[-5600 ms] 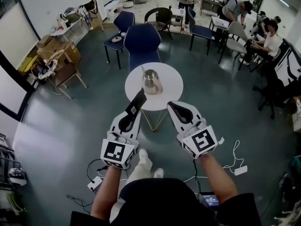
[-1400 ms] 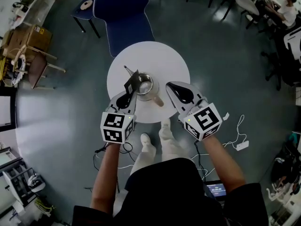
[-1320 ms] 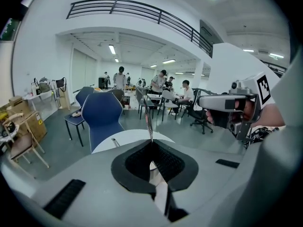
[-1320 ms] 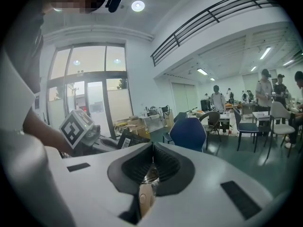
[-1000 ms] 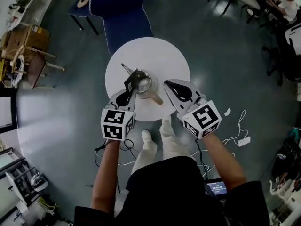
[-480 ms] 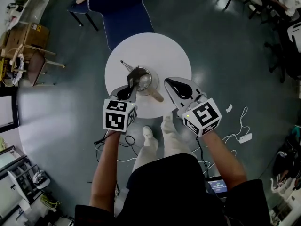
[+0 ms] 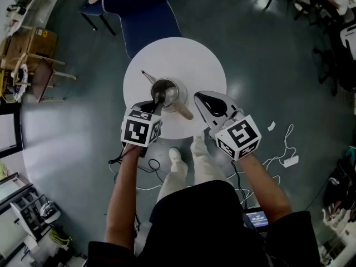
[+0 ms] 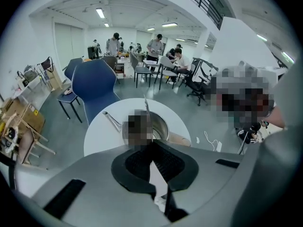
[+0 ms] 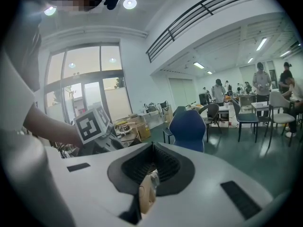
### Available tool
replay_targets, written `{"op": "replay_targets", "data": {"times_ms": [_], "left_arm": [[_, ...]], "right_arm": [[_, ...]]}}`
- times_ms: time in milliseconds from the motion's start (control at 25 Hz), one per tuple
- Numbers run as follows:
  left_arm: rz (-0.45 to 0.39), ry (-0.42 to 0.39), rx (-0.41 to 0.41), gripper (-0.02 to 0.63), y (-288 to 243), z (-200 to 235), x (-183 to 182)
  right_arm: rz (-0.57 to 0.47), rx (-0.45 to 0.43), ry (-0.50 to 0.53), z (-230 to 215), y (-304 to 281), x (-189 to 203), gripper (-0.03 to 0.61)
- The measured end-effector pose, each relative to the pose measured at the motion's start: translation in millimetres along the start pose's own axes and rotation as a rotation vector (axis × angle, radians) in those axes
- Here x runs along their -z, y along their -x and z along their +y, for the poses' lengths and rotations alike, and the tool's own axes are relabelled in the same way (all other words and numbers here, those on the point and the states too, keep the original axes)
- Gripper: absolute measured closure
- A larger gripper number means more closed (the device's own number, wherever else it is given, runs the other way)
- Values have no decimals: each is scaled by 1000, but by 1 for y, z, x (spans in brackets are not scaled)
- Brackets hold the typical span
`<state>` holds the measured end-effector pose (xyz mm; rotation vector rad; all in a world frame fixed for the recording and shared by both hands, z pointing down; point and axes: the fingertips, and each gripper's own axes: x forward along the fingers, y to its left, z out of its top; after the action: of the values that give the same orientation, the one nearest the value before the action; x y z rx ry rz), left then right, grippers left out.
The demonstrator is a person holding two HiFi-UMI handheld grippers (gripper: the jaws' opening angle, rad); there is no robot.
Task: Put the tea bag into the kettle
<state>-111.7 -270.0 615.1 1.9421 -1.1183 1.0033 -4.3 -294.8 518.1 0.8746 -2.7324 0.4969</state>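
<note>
Left claw [image 8: 151, 144]: clenched tight on the tea bag [image 7: 160, 97], nose tipped down.
Tea bag: dark and flat, right at the near edge of the kettle [image 7: 173, 90], over its open mouth; too dark to tell how far in.
Kettle: shiny, standing up on the round white desk [image 7: 189, 60], brown handle [image 7: 183, 112] toward the person.
Right claw [image 9: 152, 145]: pinched together, nothing in it, waiting near the handle.
Just changed: left claw pushed forward and dipped; tea bag brought down from above the rim to the mouth.
Meaning for the job: almost done; probably only the letting go left.
Worry: could catch on the rim and drop outside.
</note>
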Motion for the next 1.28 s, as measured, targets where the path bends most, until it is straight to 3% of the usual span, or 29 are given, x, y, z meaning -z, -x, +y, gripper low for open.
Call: {"op": "replay_targets", "data": {"times_ms": [440, 840, 1000, 1280], "left_arm": [[57, -31, 5, 598, -18, 9, 0], [54, -51, 16, 597, -27, 7, 1], [48, -52, 31, 527, -29, 4, -1], [25, -52, 31, 482, -29, 4, -5]], "right_arm": [[13, 6, -10, -3, -3, 6, 560], [22, 11, -17, -6, -4, 11, 560], [26, 9, -20, -8, -5, 14, 560], [31, 8, -26, -7, -6, 17, 560]]}}
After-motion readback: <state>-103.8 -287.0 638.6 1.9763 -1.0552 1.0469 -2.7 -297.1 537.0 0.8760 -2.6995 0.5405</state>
